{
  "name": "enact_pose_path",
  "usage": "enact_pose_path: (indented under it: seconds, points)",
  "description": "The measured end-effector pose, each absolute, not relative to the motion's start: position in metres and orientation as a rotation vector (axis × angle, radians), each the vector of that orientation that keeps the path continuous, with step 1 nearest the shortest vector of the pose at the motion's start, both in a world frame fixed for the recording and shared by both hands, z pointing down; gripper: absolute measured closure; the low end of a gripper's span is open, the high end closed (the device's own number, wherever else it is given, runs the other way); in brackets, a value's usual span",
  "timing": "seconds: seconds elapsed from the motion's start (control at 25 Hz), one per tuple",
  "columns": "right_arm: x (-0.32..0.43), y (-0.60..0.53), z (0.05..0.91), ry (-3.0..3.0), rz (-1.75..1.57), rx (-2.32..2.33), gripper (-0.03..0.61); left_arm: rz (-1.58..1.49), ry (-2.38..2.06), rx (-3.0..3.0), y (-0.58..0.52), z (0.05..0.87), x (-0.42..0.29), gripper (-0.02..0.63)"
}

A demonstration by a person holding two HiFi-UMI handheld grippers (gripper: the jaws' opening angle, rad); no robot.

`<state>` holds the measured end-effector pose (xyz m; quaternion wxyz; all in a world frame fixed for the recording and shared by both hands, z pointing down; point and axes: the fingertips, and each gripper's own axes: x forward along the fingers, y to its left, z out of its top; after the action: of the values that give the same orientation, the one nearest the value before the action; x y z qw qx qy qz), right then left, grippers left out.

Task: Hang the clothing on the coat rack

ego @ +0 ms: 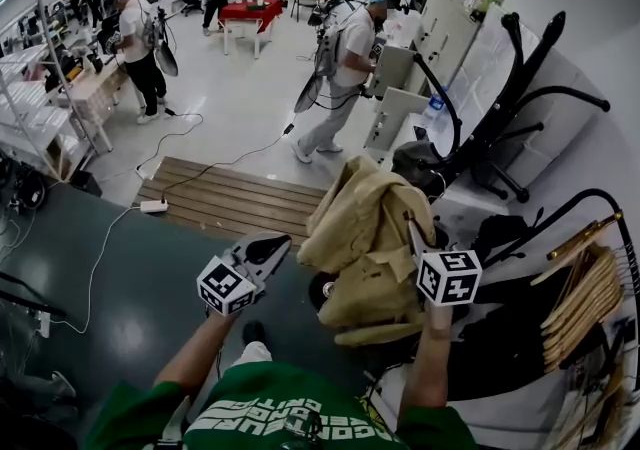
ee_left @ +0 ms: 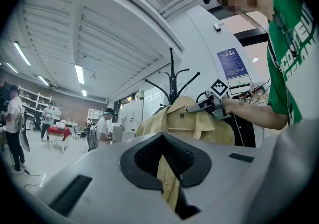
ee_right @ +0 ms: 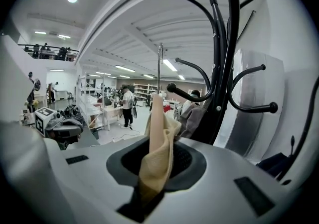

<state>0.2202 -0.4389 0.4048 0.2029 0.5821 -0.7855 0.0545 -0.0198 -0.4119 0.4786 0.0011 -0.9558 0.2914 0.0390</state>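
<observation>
We hold the tan jacket up in the air, right of centre, between ourselves and the black coat rack at the far right. Our left hand-held gripper is clamped on a fold at the jacket's near left edge, and its own view shows yellow cloth running down between its closed jaws. Our right hand-held gripper pinches the fabric by the collar, with a tongue of cloth standing up out of its jaws.

We judge that two grips set apart like this spread the garment, so the collar stays on top and open and the jacket does not bunch into a lump. The right grip sits on the collar side because that is the part meant to go over a hook. In the right gripper view the rack's pole stands close at the right. A ball-tipped hook curves out just beyond the held cloth, apart from it.

The jacket is on no hook yet. The next move, as we see it, calls for raising the collar above a hook tip and lowering it on. If only an edge catches, the cloth may slide off the rounded end.
</observation>
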Motion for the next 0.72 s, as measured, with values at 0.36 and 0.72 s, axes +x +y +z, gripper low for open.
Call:
enact_pose_path:
  seconds: [0.36,0.72]
  points:
    - [0.224,-0.471,0.412,-2.138,0.192,1.672,0.514,0.126,0.901,-3.01,-0.441,0.481,-0.032,0.611]
    - [0.226,-0.493,0.436,-2.089,0.257,1.692,0.514,0.113,0.895,-3.023,-0.465,0.489,-0.044,0.611]
